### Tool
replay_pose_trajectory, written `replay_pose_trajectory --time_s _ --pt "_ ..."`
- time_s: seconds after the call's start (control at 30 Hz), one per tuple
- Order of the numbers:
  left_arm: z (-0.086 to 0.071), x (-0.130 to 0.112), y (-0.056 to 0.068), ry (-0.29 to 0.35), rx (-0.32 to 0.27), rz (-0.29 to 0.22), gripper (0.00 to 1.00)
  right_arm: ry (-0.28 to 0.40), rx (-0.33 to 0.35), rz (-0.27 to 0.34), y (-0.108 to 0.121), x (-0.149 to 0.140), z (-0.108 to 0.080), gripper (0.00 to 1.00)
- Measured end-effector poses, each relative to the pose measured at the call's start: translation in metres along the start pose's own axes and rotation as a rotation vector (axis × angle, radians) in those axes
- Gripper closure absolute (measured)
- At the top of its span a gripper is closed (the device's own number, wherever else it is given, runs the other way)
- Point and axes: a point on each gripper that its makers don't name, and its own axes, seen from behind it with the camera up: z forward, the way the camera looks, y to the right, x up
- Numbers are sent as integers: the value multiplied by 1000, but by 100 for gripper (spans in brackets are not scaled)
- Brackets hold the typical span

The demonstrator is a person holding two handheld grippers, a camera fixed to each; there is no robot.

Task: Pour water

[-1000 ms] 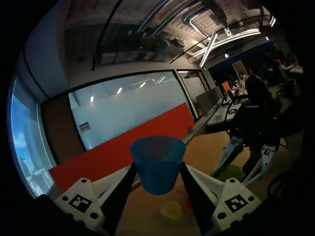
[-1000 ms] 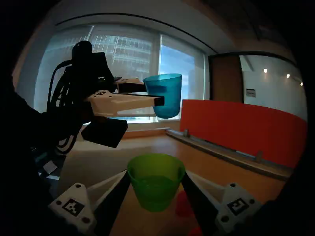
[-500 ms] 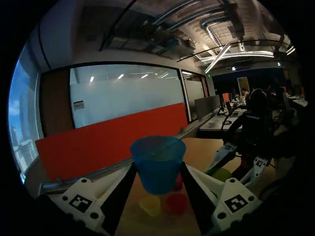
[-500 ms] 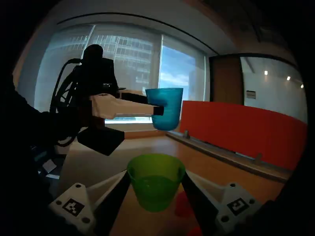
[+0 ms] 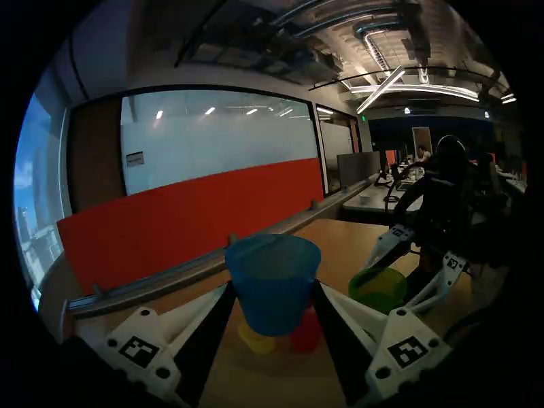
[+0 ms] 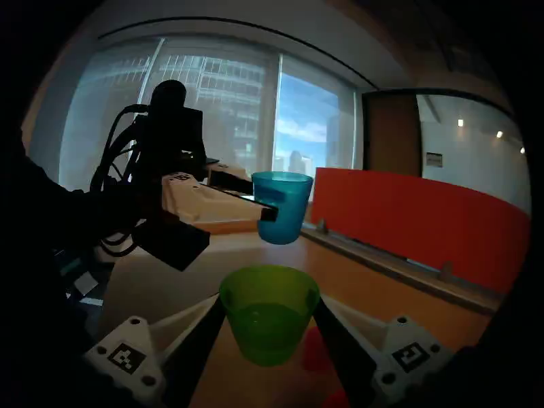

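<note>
1. The left gripper [image 5: 273,291] is clamped on the blue cup [image 5: 273,280], 1 finger on each side of its wall. The cup is upright and clear of the table [image 5: 340,255], which keeps anything inside from spilling while it is carried.
2. The right gripper [image 6: 269,304] grips the green cup [image 6: 269,319] the same way, also upright. A faint level line inside suggests it holds water, about half full.
3. In the right gripper view, the blue cup sits higher and farther off than the green cup, apart from it and not tilted. I judge this to be the line-up before a pour, with no stream visible yet.
4. I cannot tell whether the blue cup holds water, so I cannot say which cup is meant to pour and which to receive.
5. The yellow cup [image 5: 255,338] and red cup [image 5: 306,332] stand just beside each other on the table, below the blue cup. They are set in from the far edge that runs under the orange panel [image 5: 197,214]. They look like spare cups left out of the way, though a drip could reach them.
6. Count:
   - 2 grippers, both gripping.
   - 4 cups: 1 blue, 1 green, 1 yellow, 1 red.
   - 2 cups are held and 2 stand on the table.
</note>
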Motion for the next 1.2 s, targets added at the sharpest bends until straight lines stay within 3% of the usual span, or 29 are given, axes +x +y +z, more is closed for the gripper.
replay_pose_trajectory --time_s 0.3,0.7,1.2 --pt "7 -37 1 -93 -22 -19 21 -60 13 11 -1 -13 -1 11" --pt "18 -84 11 -204 -70 -37 21 -175 24 17 1 -47 -3 10" --pt "23 -144 22 -356 -120 -4 20 -319 56 30 -4 -93 -4 10"
